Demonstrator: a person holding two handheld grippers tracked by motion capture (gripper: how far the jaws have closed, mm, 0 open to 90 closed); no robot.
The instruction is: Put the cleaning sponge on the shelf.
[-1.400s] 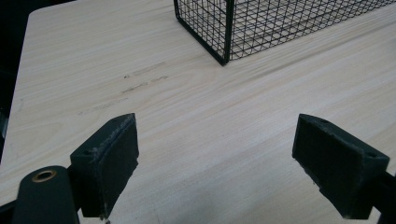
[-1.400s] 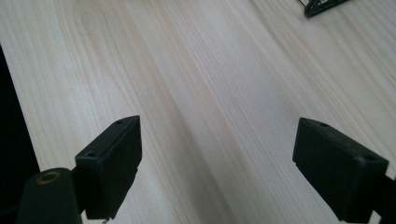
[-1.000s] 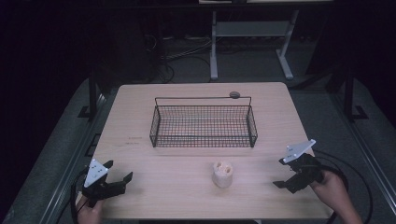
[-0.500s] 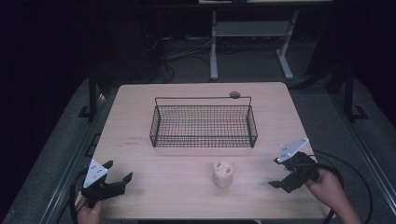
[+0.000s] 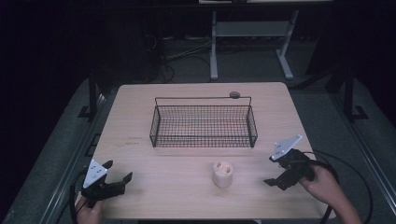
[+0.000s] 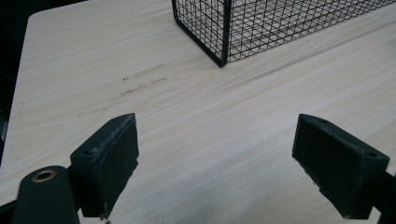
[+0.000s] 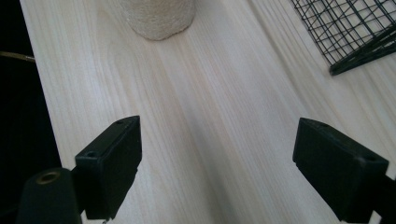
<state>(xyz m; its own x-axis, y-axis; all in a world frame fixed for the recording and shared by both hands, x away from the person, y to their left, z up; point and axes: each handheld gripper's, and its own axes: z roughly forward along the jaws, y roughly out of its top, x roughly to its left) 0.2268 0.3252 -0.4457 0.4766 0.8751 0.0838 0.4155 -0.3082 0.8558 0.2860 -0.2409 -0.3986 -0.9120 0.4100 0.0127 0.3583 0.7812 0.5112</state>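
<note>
Wire basket mid-table. Cream roll ahead of right gripper fingertips. Basket corner ahead-right of left gripper fingertips.

1 wire basket, 1 cream roll, 1 small disc, 2 grippers, 1 table.

Bare counter between both tools; only a pale roll stands ahead of right tool. Wire basket blocks farther ahead.

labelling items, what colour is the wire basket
Black, an open wire grid; the basket shows best in the high view.
</note>
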